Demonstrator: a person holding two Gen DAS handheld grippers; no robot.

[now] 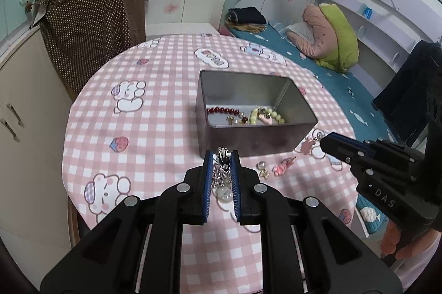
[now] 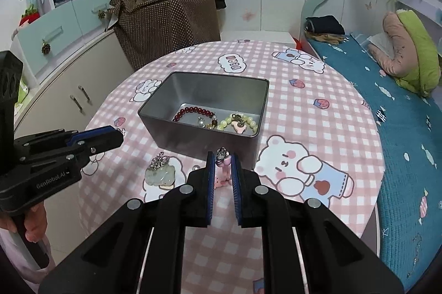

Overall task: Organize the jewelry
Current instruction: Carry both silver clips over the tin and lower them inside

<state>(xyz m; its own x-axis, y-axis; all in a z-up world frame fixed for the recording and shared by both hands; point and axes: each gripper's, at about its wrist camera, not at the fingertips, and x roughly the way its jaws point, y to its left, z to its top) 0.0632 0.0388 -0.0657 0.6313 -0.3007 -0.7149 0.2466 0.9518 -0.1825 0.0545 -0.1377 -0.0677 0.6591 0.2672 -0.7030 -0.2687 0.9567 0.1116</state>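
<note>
My left gripper (image 1: 222, 153) is shut on a silver clasp (image 1: 223, 155). A beaded silver chain and a pale jade pendant (image 2: 161, 175) trail below it, and I cannot tell whether the pendant is off the cloth. My right gripper (image 2: 223, 155) is shut on the clasp of a pale pink charm (image 2: 223, 162), seen dangling at its tip (image 1: 306, 147). Both grippers hover just in front of the open grey tin (image 1: 248, 139). The tin holds a red bead bracelet (image 1: 222, 110), a yellow-green bead bracelet (image 1: 265, 115) and small earrings.
A pearl earring (image 1: 261, 164), a gold piece (image 1: 265, 173) and a bright pink charm (image 1: 283, 166) lie on the pink checked tablecloth (image 1: 154, 111) by the tin's near wall. A bed (image 2: 408, 128) borders the round table on the right, and cabinets (image 2: 71, 89) and a brown bag stand on the left.
</note>
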